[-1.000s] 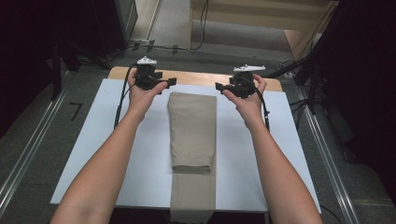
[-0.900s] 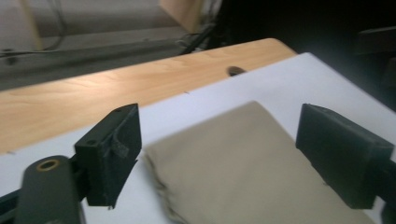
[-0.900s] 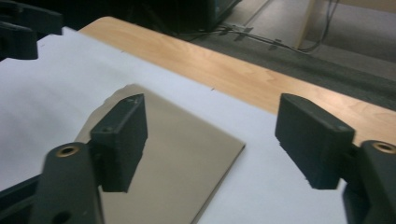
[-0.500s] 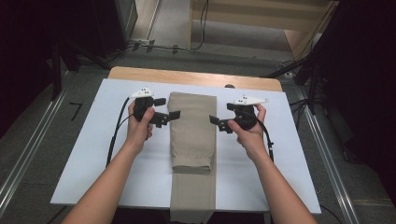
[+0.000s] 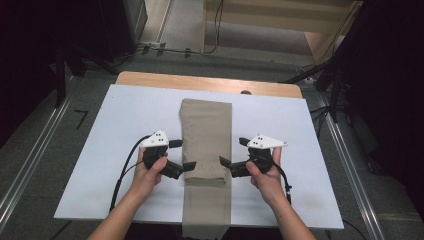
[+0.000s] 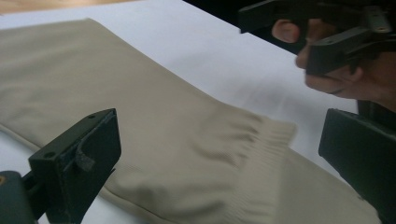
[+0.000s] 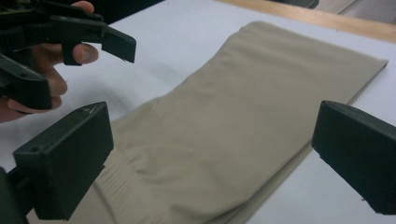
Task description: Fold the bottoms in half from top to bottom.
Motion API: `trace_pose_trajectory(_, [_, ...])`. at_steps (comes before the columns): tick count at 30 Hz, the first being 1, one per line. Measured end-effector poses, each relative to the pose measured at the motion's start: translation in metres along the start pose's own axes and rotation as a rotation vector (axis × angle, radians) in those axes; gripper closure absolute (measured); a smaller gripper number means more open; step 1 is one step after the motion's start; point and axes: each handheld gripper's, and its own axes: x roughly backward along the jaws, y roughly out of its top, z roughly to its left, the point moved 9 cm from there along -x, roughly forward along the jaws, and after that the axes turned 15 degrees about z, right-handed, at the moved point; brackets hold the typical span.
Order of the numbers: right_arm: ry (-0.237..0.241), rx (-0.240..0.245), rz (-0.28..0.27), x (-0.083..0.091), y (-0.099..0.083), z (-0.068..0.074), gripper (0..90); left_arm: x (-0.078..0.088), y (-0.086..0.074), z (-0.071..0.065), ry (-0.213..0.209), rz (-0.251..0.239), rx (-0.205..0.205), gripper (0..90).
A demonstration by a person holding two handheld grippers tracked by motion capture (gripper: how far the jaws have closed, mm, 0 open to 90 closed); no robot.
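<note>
A folded beige garment is laid lengthwise down the middle of the white tabletop, its far end lying short of the strip of bare wood at the tabletop's back edge and its near part hanging over the front edge. A ribbed hem runs across it near the front, seen in the high view as a step in the cloth and in the left gripper view as a band of fine ridges.

The left gripper is held just beside the garment's left edge, level with that hem, and the right gripper just beside the right edge — the two face each other across the cloth. The jaws of both have just been opening and now stand wide apart; nothing is clamped between them. In the left gripper view the garment is seen lying between and beyond the two black jaws, with the other hand and its gripper farther off at the upper right. In the right gripper view the cloth likewise spreads between the parted jaws, and the opposite hand appears at the upper left. Whether the lower jaw tips touch the cloth's edges cannot be told — they are at least very close to it.

A black cable trails from the left gripper toward the tabletop's front edge.
</note>
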Motion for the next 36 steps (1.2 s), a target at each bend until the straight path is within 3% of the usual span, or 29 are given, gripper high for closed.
trace_pose_trajectory(3, [0.030,0.001,0.021,-0.006,-0.014,0.009,0.0,-0.003,-0.012,-0.010,-0.020,0.014,0.001,0.0])
trace_pose_trajectory(7, [0.032,0.008,0.054,-0.013,-0.031,0.018,0.0,-0.006,-0.022,-0.019,-0.026,0.031,0.000,0.0])
trace_pose_trajectory(12, [0.047,-0.024,0.073,-0.015,-0.047,0.024,0.0,-0.010,-0.034,-0.027,-0.015,0.069,0.002,0.0])
trace_pose_trajectory(16, [0.045,-0.013,0.094,-0.014,-0.055,0.030,0.0,-0.013,-0.041,-0.032,0.015,0.095,-0.014,5.6])
trace_pose_trajectory(18, [0.021,0.006,0.108,-0.015,-0.058,0.030,0.0,-0.014,-0.044,-0.029,0.030,0.098,0.008,9.7])
trace_pose_trajectory(21, [-0.004,-0.006,0.110,-0.017,-0.061,0.028,11.2,-0.014,-0.047,-0.021,0.046,0.096,0.058,14.8])
trace_pose_trajectory(26, [-0.047,0.002,0.167,-0.028,-0.068,0.028,17.2,-0.015,-0.050,-0.017,0.106,0.128,0.071,24.9])
trace_pose_trajectory(28, [-0.065,0.011,0.188,-0.033,-0.070,0.029,21.5,-0.018,-0.052,-0.015,0.143,0.155,0.082,32.2])
trace_pose_trajectory(32, [-0.100,0.018,0.221,-0.037,-0.074,0.029,39.9,-0.022,-0.056,-0.013,0.183,0.196,0.082,45.3])
trace_pose_trajectory(35, [-0.104,0.020,0.225,-0.038,-0.074,0.030,51.1,-0.024,-0.058,-0.015,0.187,0.224,0.077,63.0])
trace_pose_trajectory(36, [-0.115,0.016,0.224,-0.037,-0.075,0.029,53.2,-0.025,-0.059,-0.014,0.194,0.229,0.078,64.6])
